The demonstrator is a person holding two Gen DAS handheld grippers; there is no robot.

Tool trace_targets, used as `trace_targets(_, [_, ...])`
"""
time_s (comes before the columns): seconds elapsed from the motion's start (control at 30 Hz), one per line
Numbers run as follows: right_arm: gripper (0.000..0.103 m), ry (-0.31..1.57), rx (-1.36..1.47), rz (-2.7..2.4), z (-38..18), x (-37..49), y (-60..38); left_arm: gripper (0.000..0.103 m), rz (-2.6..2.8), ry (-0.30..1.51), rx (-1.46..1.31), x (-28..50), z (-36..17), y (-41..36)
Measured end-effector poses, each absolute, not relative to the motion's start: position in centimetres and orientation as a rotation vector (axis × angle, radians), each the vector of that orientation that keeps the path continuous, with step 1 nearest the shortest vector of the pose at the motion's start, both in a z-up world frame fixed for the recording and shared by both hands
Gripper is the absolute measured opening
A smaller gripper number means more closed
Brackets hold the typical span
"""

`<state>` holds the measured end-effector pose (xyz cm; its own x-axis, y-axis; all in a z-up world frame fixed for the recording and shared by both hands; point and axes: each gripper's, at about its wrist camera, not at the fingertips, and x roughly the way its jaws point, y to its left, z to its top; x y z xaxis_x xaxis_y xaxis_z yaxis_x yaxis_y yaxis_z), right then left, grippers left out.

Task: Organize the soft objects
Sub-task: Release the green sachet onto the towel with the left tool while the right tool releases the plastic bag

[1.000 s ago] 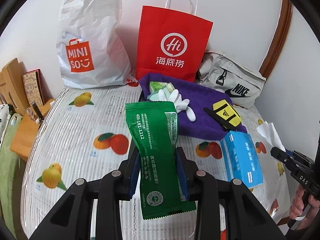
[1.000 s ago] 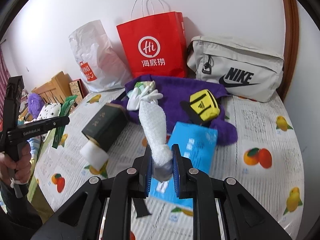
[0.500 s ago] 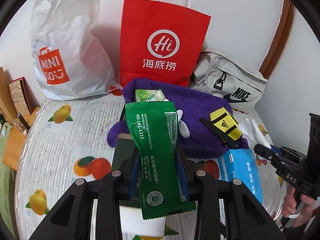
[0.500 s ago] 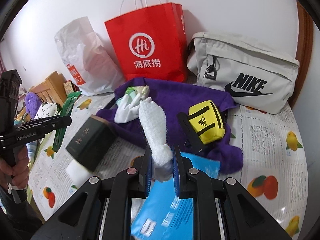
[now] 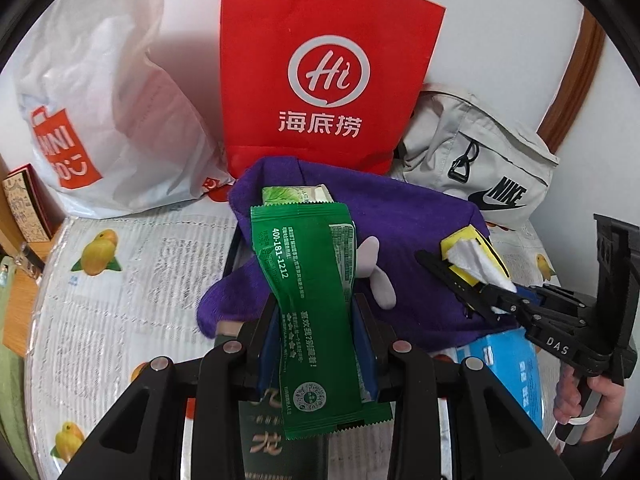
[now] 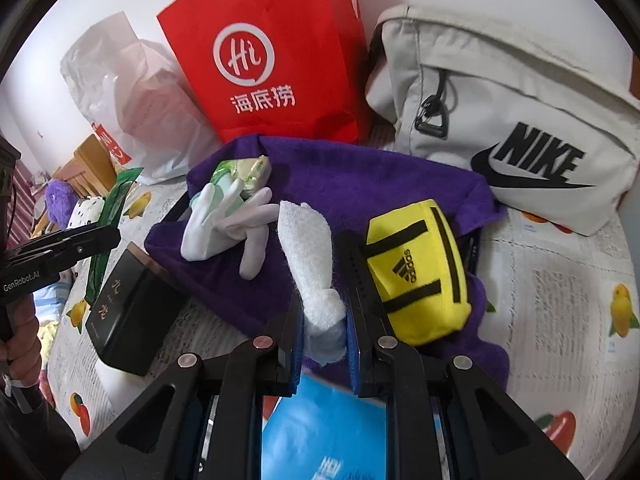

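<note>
we see the green packet [image 5: 312, 312] clamped upright in the left gripper [image 5: 316, 344], long axis pointing toward the red bag [image 5: 324, 76]. the right gripper [image 6: 322, 336] pinches the white cloth [image 6: 308, 252] above the purple towel [image 6: 372, 184]. both have advanced closer since earlier.

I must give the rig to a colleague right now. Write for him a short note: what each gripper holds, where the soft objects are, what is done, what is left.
Left gripper: shut on the green packet, held upright above the purple towel's near edge.
Right gripper: shut on the white cloth, also over the towel.
On the towel: white glove, light green pack, yellow Adidas pouch.
Beside it: black box, blue packet.
Done: three items lie on the towel.
Left: probably set down both held items there; where the rest goes is unclear.
</note>
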<state>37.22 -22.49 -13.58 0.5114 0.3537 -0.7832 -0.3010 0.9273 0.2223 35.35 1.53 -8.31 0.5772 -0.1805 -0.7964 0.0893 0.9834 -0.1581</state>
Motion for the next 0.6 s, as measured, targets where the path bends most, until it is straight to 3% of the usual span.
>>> trace_targets(0.3, [0.022, 1.059, 0.059, 0.408, -16.0, 39.9, -22.5, 0.033, -0.223, 0.997, -0.132, 39.3, -9.8, -0.7])
trace_targets(0.37, [0.031, 1.059, 0.057, 0.422, -16.0, 40.0, -22.7, 0.033, -0.237, 1.003, -0.125, 40.0, -10.1, -1.5])
trace_targets(0.43, [0.048, 1.042, 0.049, 0.412, -15.8, 39.9, -22.9, 0.033, -0.247, 1.006, -0.117, 40.9, -10.3, -2.4])
trace_targets(0.6, [0.052, 0.999, 0.07, 0.411, -14.7, 39.3, -23.4, 0.033, -0.234, 1.019, -0.08, 43.2, -11.3, -4.3])
